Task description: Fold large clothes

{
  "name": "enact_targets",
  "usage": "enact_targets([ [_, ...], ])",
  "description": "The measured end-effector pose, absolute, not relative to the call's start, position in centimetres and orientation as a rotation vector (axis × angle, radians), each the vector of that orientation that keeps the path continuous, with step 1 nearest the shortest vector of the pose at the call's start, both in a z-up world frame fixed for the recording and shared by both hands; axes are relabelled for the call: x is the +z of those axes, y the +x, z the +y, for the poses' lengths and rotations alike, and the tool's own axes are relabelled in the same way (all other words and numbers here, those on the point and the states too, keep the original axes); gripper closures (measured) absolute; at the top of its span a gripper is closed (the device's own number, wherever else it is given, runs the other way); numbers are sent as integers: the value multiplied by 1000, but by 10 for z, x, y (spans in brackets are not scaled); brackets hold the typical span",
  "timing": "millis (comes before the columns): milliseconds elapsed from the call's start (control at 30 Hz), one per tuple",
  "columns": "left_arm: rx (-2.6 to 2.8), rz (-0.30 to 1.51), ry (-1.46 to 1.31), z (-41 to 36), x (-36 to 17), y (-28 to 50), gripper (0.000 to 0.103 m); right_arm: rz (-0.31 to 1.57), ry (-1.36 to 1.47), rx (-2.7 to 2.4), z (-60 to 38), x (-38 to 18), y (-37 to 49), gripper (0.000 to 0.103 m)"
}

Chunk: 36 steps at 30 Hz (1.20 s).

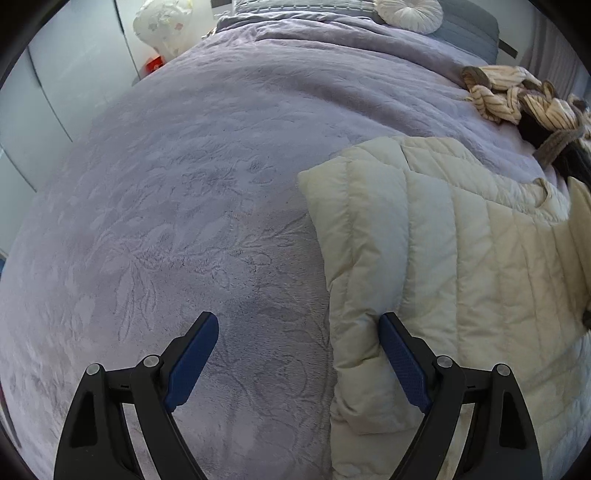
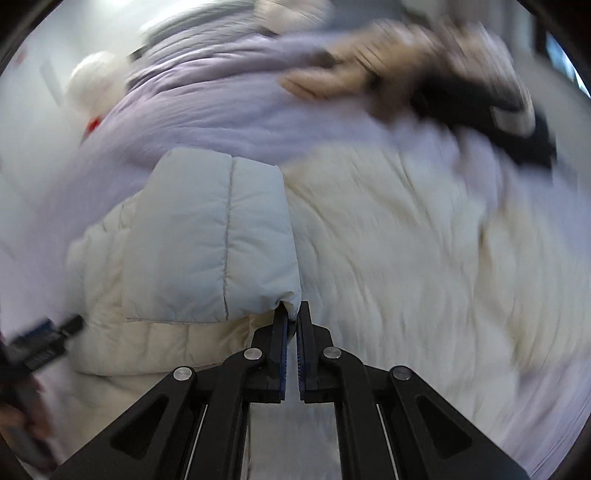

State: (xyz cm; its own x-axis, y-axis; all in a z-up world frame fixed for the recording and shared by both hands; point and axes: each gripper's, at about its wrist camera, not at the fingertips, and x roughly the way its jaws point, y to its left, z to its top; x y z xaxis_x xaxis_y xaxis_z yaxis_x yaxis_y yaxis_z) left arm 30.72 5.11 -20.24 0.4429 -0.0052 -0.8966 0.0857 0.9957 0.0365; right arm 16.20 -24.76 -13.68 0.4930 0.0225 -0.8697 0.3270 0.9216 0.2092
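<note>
Cream quilted puffer jacket [image 1: 461, 258] on lavender embossed bedspread [image 1: 184, 203].
Left gripper [image 1: 299, 354] spread wide, straddling jacket edge; right gripper [image 2: 292, 314] clamped on jacket's pale sleeve [image 2: 214, 236].

Striped clothes pile [image 2: 424, 74] motion-blurred.

This is looking like a home bedroom: a lavender embossed bedspread [image 1: 192, 192] is covering a wide bed, a round ruffled cushion [image 1: 409, 13] is lying at its head, and a heap of striped clothes [image 1: 517, 96] is sitting near its edge.
</note>
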Motion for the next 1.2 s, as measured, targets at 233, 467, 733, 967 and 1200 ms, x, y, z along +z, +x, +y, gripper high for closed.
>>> enact_targets([
  [233, -41, 1125, 86, 52, -208, 309, 14, 1041, 915, -193, -312, -169, 134, 93],
  [467, -35, 1072, 17, 63, -183, 307, 14, 926, 771, -315, -320, -125, 124, 88],
  [733, 2, 1118, 117, 49, -202, 318, 14, 1029, 542, -336, -313, -140, 171, 88],
  [967, -3, 1130, 134, 49, -213, 319, 14, 1091, 669, -333, -319, -172, 140, 88],
  [1200, -8, 1111, 135, 47, -189, 314, 14, 1049, 724, -313, -331, -147, 122, 78],
])
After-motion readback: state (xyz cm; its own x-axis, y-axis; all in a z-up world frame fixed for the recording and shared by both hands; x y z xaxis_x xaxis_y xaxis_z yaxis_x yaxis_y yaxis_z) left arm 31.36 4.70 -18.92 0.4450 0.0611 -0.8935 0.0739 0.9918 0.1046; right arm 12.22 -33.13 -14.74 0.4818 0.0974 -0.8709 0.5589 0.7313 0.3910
